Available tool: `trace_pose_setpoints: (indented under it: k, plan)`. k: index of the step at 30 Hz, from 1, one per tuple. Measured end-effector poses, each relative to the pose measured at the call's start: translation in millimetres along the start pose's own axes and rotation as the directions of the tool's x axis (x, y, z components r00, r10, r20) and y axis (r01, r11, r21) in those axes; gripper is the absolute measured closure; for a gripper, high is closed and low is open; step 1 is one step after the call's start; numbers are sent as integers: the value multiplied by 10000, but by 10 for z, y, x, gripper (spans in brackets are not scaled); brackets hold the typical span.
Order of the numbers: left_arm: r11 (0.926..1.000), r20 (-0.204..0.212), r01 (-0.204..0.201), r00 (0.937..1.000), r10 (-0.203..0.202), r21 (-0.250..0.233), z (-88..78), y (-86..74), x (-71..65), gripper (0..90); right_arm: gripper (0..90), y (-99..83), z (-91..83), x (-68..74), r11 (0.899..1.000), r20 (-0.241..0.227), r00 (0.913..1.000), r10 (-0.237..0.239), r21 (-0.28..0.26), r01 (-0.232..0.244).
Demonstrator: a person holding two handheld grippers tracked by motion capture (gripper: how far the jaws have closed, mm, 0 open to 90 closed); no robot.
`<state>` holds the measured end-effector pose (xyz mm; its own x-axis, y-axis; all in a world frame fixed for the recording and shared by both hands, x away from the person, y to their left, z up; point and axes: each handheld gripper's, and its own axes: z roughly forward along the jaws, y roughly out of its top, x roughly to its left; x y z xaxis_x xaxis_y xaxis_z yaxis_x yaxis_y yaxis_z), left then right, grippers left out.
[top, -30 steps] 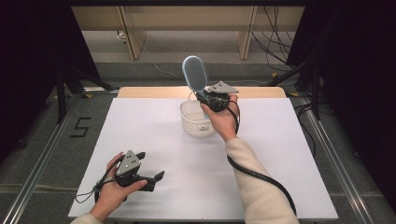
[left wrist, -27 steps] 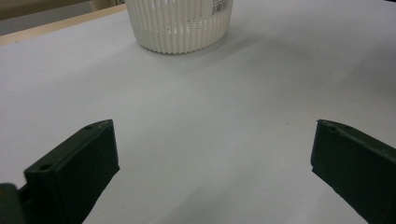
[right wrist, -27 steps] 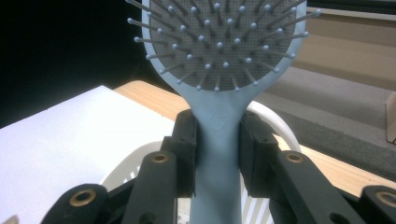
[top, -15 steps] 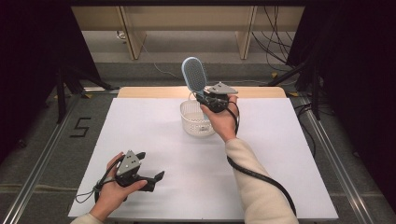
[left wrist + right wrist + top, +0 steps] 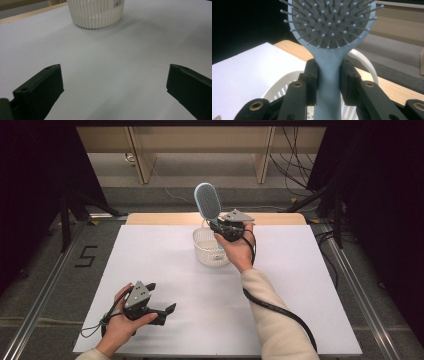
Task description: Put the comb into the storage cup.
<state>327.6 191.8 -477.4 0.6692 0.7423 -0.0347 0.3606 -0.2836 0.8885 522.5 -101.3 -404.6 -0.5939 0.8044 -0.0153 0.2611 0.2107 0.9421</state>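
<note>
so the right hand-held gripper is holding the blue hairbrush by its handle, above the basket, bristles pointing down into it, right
Not quite. The right hand-held gripper does clamp the hairbrush by its handle above the basket, but the brush head points up, away from it; the high view shows this.

I read this as a lab recording bay, not a home: white-covered counter [image 5: 150, 265] boxed in by black curtains [image 5: 35, 195] left and right, metal floor rails [image 5: 45, 295], a taped number five [image 5: 86, 256] on grey flooring at left, loose cables [image 5: 295, 160] at far right.
</note>
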Motion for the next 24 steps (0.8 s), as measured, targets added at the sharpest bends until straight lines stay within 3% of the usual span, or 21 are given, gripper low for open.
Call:
trace_pose_setpoints:
  k: [24]
  plan:
    - [10000, 18, -26, 10000, 26, 15, 2, -1, -3, 2, 704, -54, 29, 1, 9998, -33, 10000, -55, 168, 56]
